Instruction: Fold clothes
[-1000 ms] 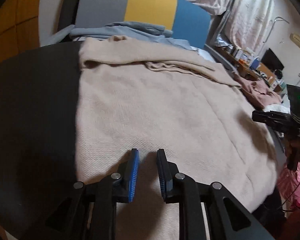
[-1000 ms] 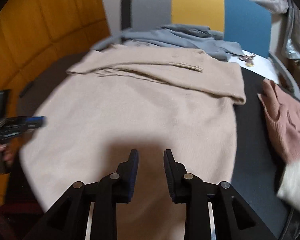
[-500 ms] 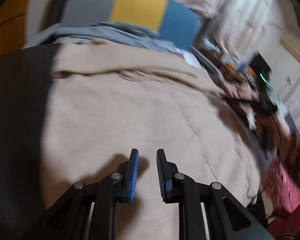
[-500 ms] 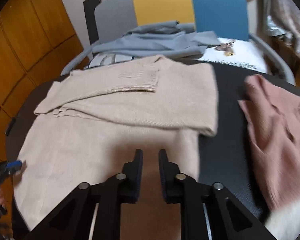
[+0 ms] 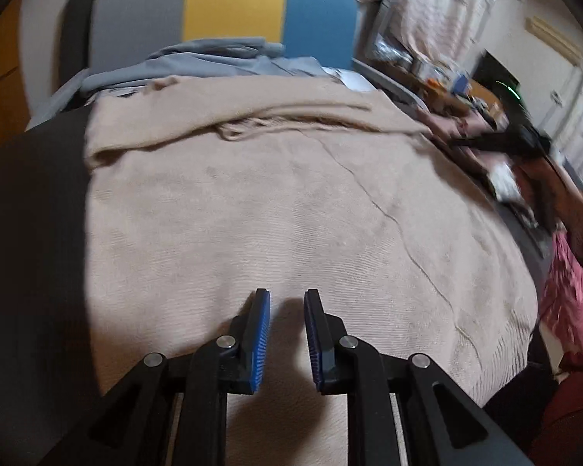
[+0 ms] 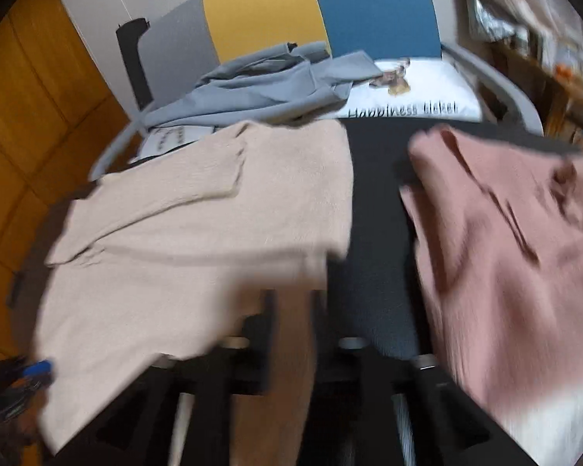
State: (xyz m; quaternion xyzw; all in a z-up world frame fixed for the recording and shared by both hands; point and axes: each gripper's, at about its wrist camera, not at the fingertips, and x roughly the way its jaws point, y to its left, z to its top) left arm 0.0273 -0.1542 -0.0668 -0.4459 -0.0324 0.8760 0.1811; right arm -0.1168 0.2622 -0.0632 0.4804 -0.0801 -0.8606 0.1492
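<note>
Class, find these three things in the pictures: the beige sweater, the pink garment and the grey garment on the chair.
beige sweater (image 5: 291,209): left wrist view, middle of its flat body.
pink garment (image 6: 501,256): right wrist view, its wrinkled middle.
grey garment (image 6: 260,89): right wrist view, its crumpled centre.

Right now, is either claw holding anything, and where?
No. The left claw stands empty above the beige sweater; the right claw, blurred, looks open, gripping nothing.

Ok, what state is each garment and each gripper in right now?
Beige sweater: spread flat, sleeve folded across its top.
Pink garment: crumpled, unfolded.
Grey garment: heaped on the chair.
Left gripper: slightly open, empty, over the sweater.
Right gripper: blurred, has just been opening, empty.
</note>
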